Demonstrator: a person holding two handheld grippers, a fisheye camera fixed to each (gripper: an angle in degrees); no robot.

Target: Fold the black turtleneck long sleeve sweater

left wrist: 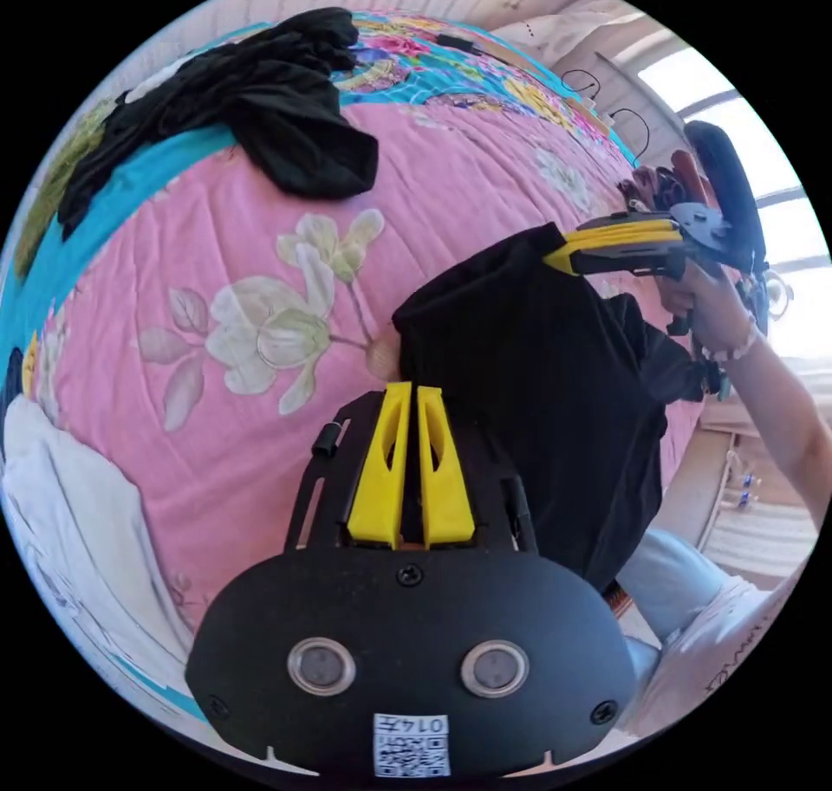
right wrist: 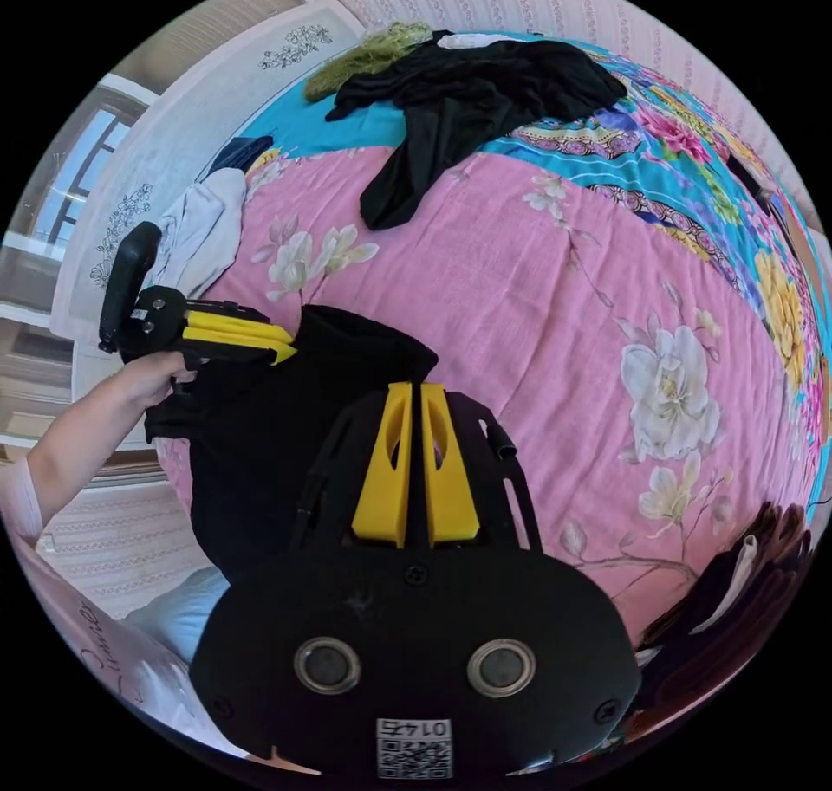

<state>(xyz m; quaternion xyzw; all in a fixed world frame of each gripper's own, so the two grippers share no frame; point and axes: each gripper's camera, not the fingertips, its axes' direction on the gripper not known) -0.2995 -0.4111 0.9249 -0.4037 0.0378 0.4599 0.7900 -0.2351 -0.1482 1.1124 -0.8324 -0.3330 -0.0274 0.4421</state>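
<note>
Between both pairs of closed jaws, the black turtleneck sweater (left wrist: 537, 392) is pinched at its upper edge by the left gripper (left wrist: 409, 390) and right gripper (right wrist: 414, 390) and hung over the pink floral bedspread (right wrist: 555, 288), presumably to spread it flat for folding.

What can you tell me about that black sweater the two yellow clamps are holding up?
The sweater is plain black, a soft, finely ribbed knit by its look. It hangs doubled over at the near edge of the pink floral bedspread, its lower part dropping past the edge. The left gripper and the right gripper, jaws closed, each pinch an upper corner, so the top edge stretches between them. A sleeve bunches out on the side by the right gripper. No collar can be made out.
</note>
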